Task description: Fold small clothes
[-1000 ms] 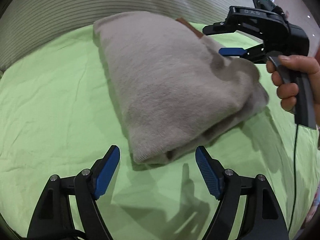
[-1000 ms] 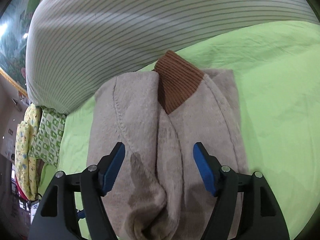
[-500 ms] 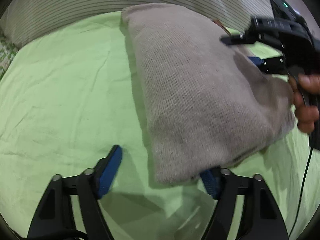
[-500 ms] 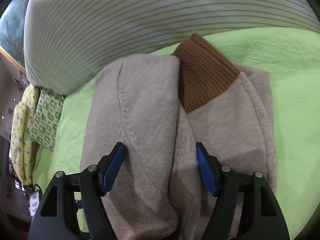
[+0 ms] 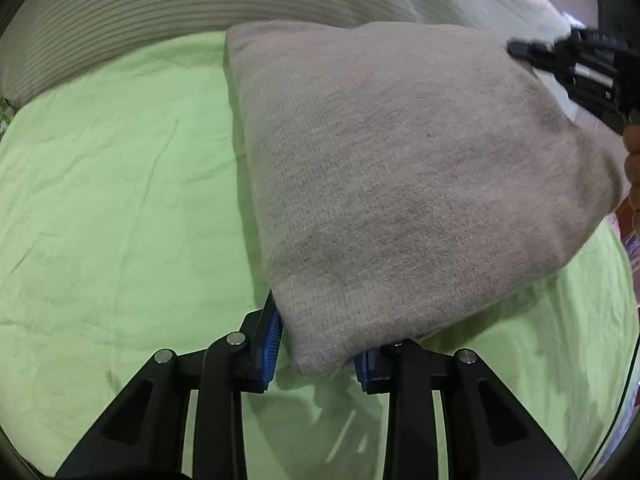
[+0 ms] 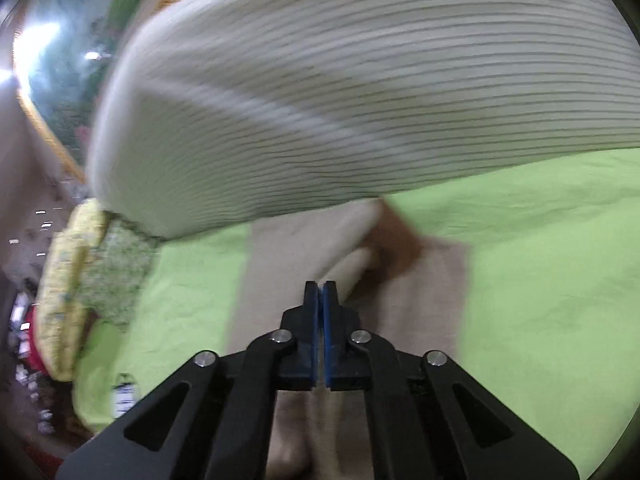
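Note:
A folded grey knit sweater [image 5: 400, 184] lies on the green sheet [image 5: 120, 200]. My left gripper [image 5: 318, 350] is closing on its near corner, and both blue pads press against the cloth. In the right wrist view the sweater [image 6: 432, 292] is blurred, with its brown cuff [image 6: 396, 236] at the far end. My right gripper [image 6: 321, 286] hovers above it, shut, with no cloth seen between the pads. From the left wrist view the right gripper [image 5: 516, 48] shows at the sweater's far right edge, with a person's hand [image 5: 632, 160] behind it.
A large striped pillow [image 6: 360, 100] borders the sheet at the back. Yellow-green patterned cushions [image 6: 68, 280] lie off the sheet's left end, beside room clutter. The green sheet [image 6: 540, 240] stretches to the right of the sweater.
My left jaws closed in from wide apart onto the sweater's near corner. My right jaws, which straddled the sweater's folds, snapped shut and lifted off the cloth.

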`<state>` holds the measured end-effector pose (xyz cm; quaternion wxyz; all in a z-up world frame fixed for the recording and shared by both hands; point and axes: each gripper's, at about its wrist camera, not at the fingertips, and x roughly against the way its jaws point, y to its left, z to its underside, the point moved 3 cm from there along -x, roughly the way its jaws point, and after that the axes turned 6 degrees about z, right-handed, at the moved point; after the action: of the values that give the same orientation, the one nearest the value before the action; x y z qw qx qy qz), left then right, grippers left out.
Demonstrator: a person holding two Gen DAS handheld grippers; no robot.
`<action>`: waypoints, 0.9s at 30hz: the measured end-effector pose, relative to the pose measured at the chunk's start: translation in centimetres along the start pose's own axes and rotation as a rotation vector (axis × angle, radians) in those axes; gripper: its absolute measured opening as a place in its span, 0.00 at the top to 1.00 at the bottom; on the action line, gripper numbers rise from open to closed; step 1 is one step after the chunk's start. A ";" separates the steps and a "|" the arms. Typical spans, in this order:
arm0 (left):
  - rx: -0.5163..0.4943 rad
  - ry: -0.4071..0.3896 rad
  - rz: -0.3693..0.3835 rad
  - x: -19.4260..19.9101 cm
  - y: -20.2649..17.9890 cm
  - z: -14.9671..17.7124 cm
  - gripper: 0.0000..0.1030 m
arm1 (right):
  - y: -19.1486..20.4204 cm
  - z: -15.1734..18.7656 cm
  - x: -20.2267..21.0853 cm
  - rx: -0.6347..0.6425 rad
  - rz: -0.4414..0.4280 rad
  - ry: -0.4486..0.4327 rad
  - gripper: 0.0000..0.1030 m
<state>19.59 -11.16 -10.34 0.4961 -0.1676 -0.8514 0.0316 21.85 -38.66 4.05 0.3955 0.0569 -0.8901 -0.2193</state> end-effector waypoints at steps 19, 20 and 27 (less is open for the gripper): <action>-0.022 0.029 -0.025 -2.2 -0.5 -1.2 0.70 | -1.1 4.3 -6.2 -0.102 -0.010 0.137 0.74; -0.021 0.030 -0.025 -2.6 -0.6 -1.6 0.69 | -0.7 4.2 -6.8 -0.092 -0.011 0.173 0.82; -0.027 0.029 -0.004 -3.3 -1.5 -2.7 0.62 | 0.9 0.9 -1.5 -0.009 0.001 0.028 0.86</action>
<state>22.97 -13.95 -11.42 0.5061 -0.1732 -0.8447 0.0169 22.32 -37.15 2.86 0.4084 0.0578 -0.8835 -0.2223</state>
